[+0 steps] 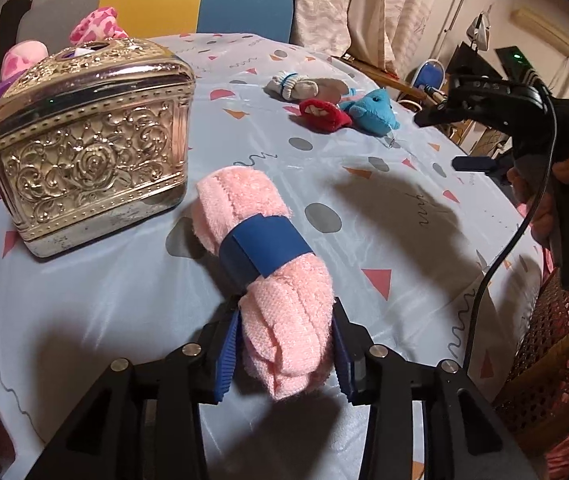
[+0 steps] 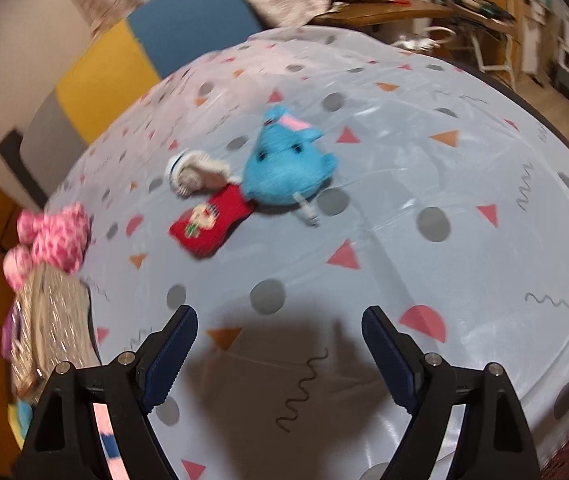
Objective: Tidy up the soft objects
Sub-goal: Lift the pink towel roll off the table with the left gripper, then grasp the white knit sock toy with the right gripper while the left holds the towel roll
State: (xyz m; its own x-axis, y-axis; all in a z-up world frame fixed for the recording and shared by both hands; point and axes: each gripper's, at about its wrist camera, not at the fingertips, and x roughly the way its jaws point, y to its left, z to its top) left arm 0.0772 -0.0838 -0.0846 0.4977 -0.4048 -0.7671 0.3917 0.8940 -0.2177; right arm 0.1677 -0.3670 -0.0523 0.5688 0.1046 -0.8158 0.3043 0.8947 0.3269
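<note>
Towel roll (image 1: 268, 264), pink with blue band, sits clamped near-end in my left gripper (image 1: 284, 354), long axis running away toward far-left. My right gripper (image 2: 280, 354) hangs wide open, empty; blue plush (image 2: 284, 164) lies far ahead, nearer that hand.

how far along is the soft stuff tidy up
Nothing looks clearly put away yet. In hand: left gripper clamps the pink rolled towel. Right gripper is open, empty. Left on the table: blue plush, red pouch, grey sock bundle.
</note>
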